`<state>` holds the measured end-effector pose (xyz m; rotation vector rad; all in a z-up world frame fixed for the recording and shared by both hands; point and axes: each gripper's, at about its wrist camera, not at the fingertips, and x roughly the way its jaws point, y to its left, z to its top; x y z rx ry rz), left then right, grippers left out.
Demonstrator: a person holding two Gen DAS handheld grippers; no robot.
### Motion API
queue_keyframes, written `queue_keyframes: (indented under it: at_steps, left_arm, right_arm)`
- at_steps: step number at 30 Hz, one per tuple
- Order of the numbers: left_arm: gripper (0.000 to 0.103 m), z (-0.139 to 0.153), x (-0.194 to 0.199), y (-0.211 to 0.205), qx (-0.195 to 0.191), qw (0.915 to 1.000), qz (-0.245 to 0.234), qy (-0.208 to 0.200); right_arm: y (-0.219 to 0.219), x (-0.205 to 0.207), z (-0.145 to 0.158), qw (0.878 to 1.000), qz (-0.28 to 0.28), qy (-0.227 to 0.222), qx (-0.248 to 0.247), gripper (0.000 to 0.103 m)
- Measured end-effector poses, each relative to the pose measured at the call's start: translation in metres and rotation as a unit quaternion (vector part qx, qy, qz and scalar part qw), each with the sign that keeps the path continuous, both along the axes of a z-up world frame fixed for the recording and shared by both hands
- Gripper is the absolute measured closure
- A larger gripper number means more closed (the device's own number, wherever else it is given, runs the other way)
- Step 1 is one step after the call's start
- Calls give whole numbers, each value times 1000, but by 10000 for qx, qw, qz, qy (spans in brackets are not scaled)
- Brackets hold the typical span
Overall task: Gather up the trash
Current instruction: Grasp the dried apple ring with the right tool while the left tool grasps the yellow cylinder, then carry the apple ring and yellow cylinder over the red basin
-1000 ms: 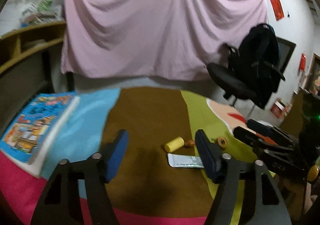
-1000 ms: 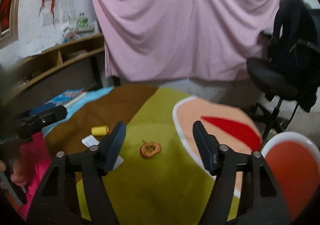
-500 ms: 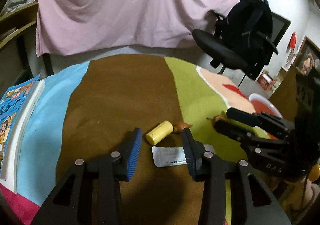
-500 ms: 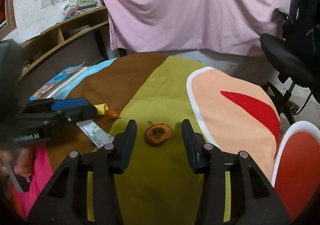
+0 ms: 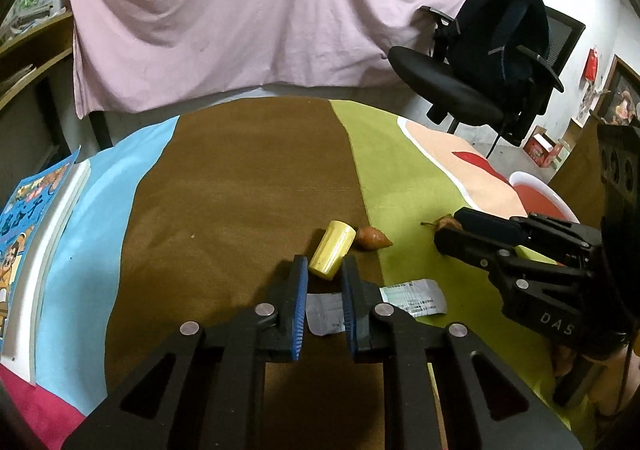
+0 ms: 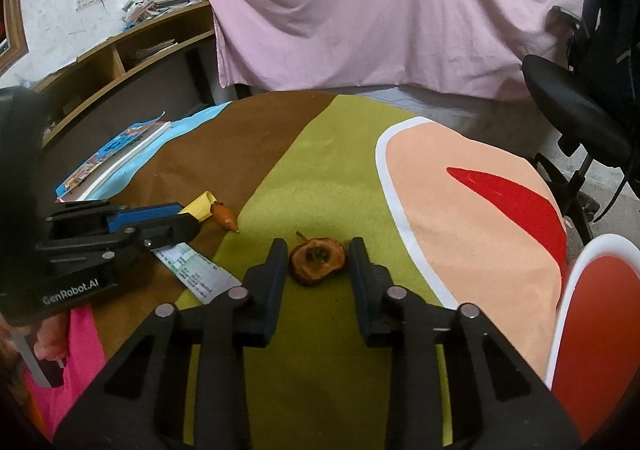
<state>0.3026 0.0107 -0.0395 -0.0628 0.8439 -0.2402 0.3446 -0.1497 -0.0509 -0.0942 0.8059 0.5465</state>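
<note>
Both grippers poised to grab: left gripper (image 5: 323, 270) fingers narrowly parted around the yellow cylinder (image 5: 333, 249), right gripper (image 6: 318, 254) fingers spread astride the browned fruit slice (image 6: 317, 259), squeeze next.

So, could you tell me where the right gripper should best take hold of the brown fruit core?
Probably across its round flank, coming straight down from above: the fruit core lies flat, hollow up, between the right gripper's open fingers, stem pointing away.
</note>
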Motion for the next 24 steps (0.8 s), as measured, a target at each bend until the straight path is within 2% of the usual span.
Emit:
queue_keyframes:
  at_steps: [6,12,18,24]
  left_arm:
    - [90,0,-2,-4,2,9999,-25,-128]
    - [90,8,-18,-6,86,9985,17,-539]
    - [90,23,-45,-16,332,9911,128,-1280]
    - [90,36,-71,-31,542,9813,248,-1830]
  right_arm:
    - [1,-3,2,10000,-16,-97,6,44]
    - [-7,-12,11,9991,-77,-393,157,44]
    - [-17,-31,28,9931,-209,-1065,447,44]
    - [-28,-56,46,9798,-301,-1839,721,44]
